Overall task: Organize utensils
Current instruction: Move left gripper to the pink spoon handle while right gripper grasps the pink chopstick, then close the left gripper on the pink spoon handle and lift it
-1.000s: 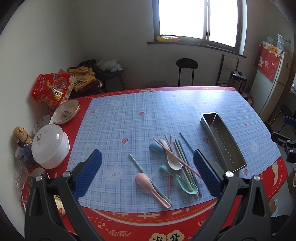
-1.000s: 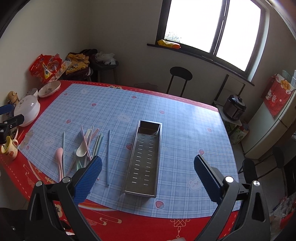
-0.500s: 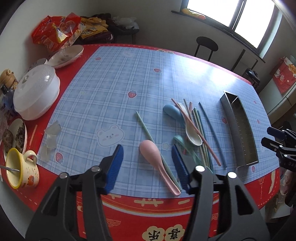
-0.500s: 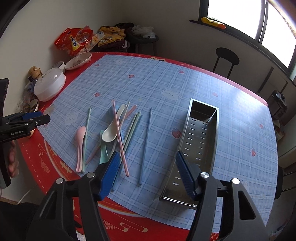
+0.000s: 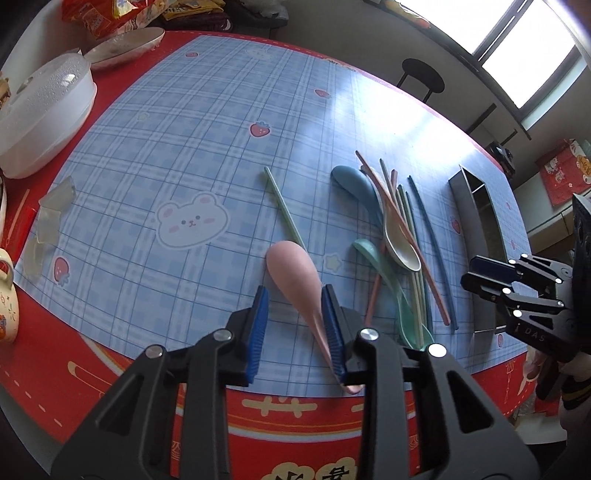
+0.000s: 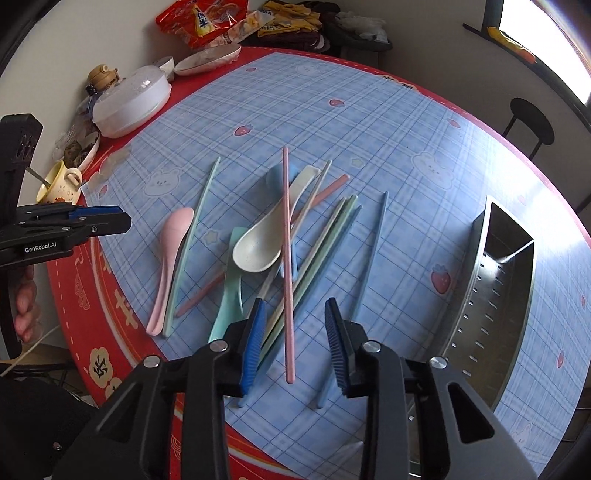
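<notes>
Pastel utensils lie scattered on the blue plaid mat. My left gripper [image 5: 295, 291] points steeply down at a pink spoon [image 5: 291, 273]. Its jaws are closing with the spoon between them: the handle runs along the right pad [image 5: 332, 328], while the left pad stands apart. My right gripper [image 6: 295, 304] hangs over a long pink chopstick [image 6: 286, 258]. Its jaws are closing too, with the chopstick's near end between the pads and untouched. A cream spoon [image 6: 258, 247], a green spoon [image 6: 231, 295], a blue spoon [image 5: 351, 181] and several chopsticks lie crossed in the pile.
A perforated steel tray [image 6: 495, 280] stands to the right of the pile. A white lidded container [image 6: 129, 99], a mug [image 6: 61, 181], bowls and snack bags [image 6: 199, 18] crowd the far left edge. A stool [image 6: 532, 122] stands behind the table.
Both grippers have come down close to the table and tilted downward. Their jaws have narrowed from wide open, the left around the pink spoon, the right over the pink chopstick.
</notes>
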### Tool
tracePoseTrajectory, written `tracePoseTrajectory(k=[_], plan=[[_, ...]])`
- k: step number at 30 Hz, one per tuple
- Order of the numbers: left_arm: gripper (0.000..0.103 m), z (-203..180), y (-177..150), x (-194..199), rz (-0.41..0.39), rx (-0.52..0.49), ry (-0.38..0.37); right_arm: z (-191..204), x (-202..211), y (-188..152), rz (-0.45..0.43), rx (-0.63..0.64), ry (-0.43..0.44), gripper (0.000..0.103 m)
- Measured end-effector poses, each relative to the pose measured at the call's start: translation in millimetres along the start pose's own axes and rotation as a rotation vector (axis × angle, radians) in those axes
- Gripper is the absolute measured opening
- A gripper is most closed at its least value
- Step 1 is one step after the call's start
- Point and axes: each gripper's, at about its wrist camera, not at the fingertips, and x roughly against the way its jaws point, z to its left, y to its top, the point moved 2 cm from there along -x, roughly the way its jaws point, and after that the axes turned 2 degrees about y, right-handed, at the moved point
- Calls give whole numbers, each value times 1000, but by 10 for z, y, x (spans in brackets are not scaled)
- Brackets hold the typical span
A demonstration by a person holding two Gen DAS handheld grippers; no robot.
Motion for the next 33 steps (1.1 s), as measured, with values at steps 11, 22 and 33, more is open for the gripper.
tracePoseTrajectory(k=[11, 22, 33], plan=[[31, -114, -67, -304, 43, 4, -29, -45, -427, 160, 5, -62, 54, 16], [26, -182, -151, -395, 71, -12, -46, -41, -451, -11, 22, -121, 45, 6], [25, -128, -222, -510, 112, -12, -4, -12, -286, -538, 22, -242, 55, 6]])
